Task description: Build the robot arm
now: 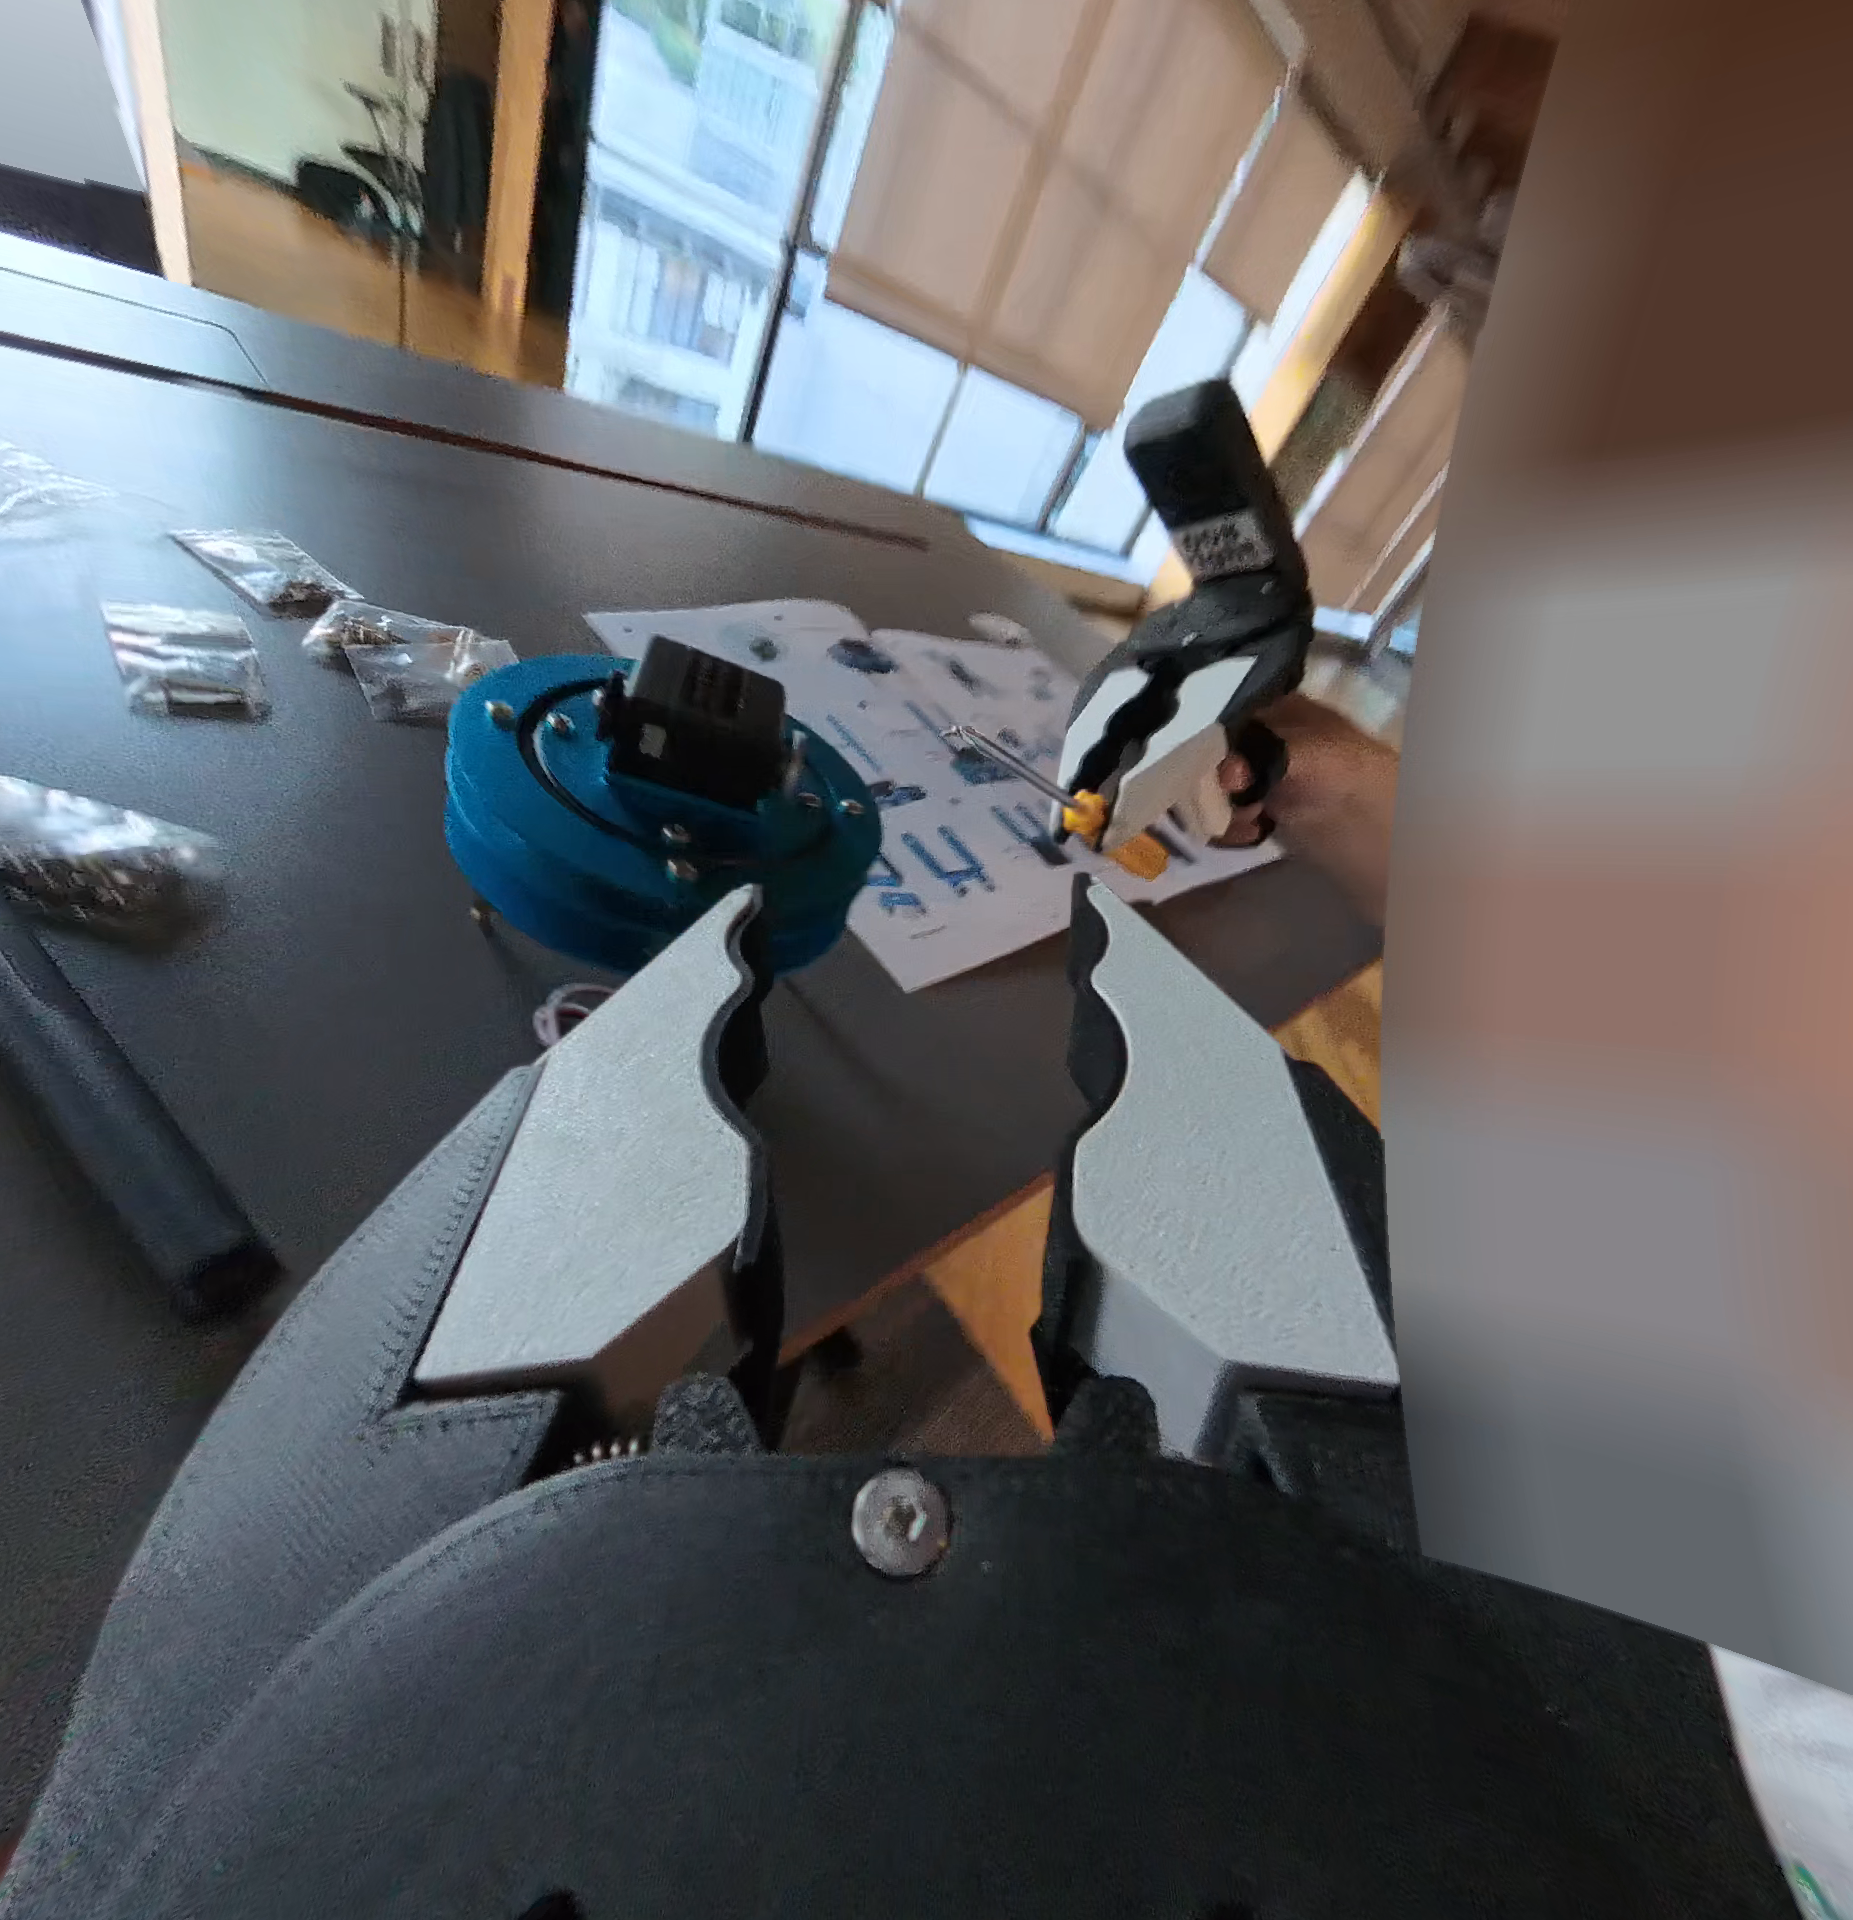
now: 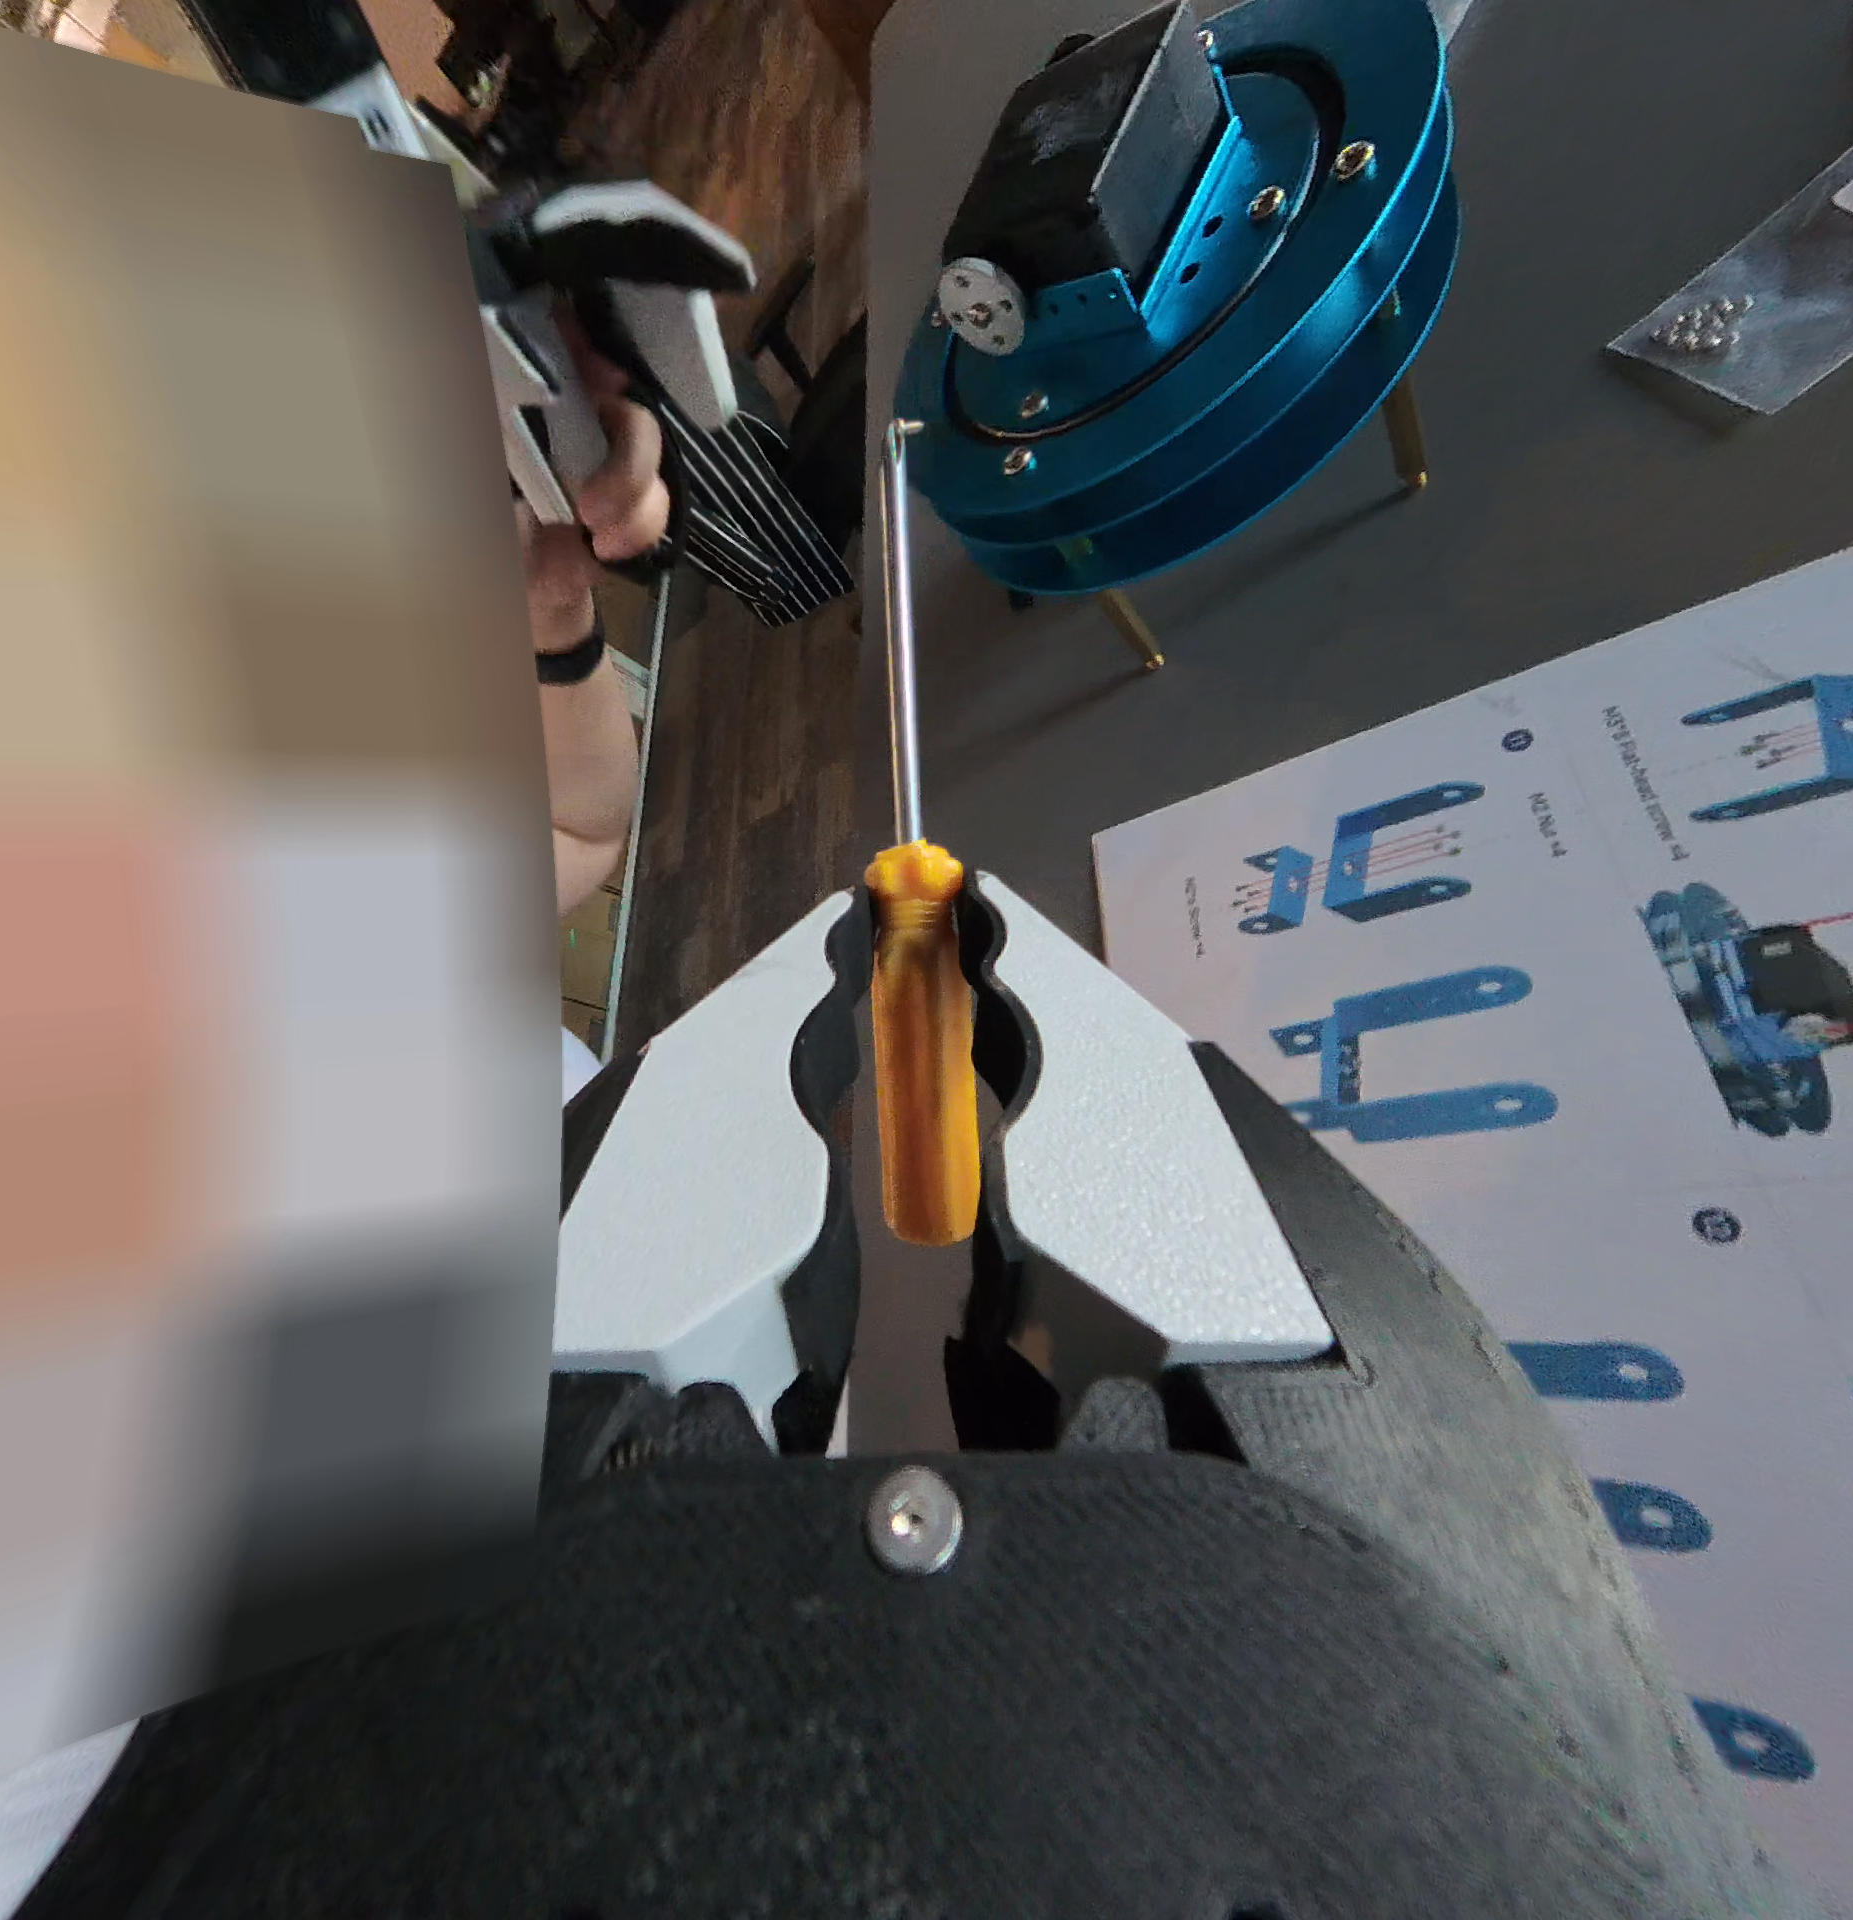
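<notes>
My right gripper (image 2: 917, 894) is shut on the orange handle of a small screwdriver (image 2: 922, 1060). The steel shaft points forward, and its tip hangs just left of a blue round base (image 2: 1192, 416) with a black servo (image 2: 1067, 177) on top. In the left wrist view, my left gripper (image 1: 917, 904) is open and empty, held above the table just in front of the blue base (image 1: 589, 873). My right gripper (image 1: 1093, 826) shows there with the screwdriver (image 1: 1086, 810), low over the printed sheet (image 1: 963, 914) to the right of the base.
A printed sheet with blue part drawings (image 2: 1524, 1039) lies right of the base on the dark table (image 1: 382, 987). Several clear bags of small hardware (image 1: 189, 660) lie at the left, one more (image 2: 1732, 322) beside the base. A dark bar (image 1: 101, 1122) lies near left. The table's edge (image 1: 953, 1236) runs under my left gripper. Some 15 cm of space lies between my two pairs of fingers. The dark bar (image 1: 101, 1122) is closer to my left gripper, around 15 cm from its tips; the right tips are 25 cm off.
</notes>
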Motion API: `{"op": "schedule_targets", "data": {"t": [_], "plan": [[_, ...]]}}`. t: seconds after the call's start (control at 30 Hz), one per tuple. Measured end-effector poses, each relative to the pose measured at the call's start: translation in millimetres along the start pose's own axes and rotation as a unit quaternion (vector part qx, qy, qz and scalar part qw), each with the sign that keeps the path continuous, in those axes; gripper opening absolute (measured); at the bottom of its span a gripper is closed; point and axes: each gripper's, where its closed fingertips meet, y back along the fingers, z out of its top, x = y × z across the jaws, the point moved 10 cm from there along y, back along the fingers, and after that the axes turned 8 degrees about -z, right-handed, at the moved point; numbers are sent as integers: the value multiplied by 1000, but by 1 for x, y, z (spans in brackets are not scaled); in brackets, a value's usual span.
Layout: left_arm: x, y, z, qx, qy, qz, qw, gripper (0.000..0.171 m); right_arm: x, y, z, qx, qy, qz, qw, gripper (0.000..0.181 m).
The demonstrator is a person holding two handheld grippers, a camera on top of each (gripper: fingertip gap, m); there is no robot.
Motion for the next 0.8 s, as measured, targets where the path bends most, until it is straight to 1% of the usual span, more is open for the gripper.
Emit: {"op": "schedule_targets", "data": {"t": [0.03,0.07,0.1,0.13,0.17,0.23,0.33,0.37,0.47,0.53,0.63,0.73,0.8], "plan": [[-7,2,-11,-22,12,0,1000,56,1,4,-2,-7,-4,0,1000,15],[-13,1,-23,-24,26,-2,999,56,1,9,-5,-16,-4,1,1000,14],[-20,-2,-33,-13,49,-12,999,59,2,13,-8,-17,-1,1,1000,14],[-26,-4,-41,-19,76,-34,996,58,2,16,-10,-15,7,-7,1000,14],[-31,-6,-45,-51,103,-54,992,54,2,19,-12,-19,21,-21,999,15],[-36,-12,-52,-121,138,-82,980,39,3,24,-16,-31,50,-47,997,15],[-34,-32,-65,-187,196,-83,959,35,6,25,-22,-43,98,-84,991,15],[-33,-41,-70,-205,218,-92,950,34,9,24,-25,-42,116,-93,988,15],[-30,-71,-82,-227,272,-120,927,33,15,19,-33,-38,178,-118,976,15],[-31,-85,-86,-256,288,-119,915,31,18,18,-36,-40,222,-138,964,14],[-32,-97,-88,-294,290,-100,905,31,22,17,-37,-39,268,-146,952,15],[-34,-103,-87,-310,294,-103,898,31,27,18,-35,-55,292,-130,946,14],[-34,-105,-87,-321,294,-106,894,30,28,17,-34,-54,310,-134,939,14]]}}
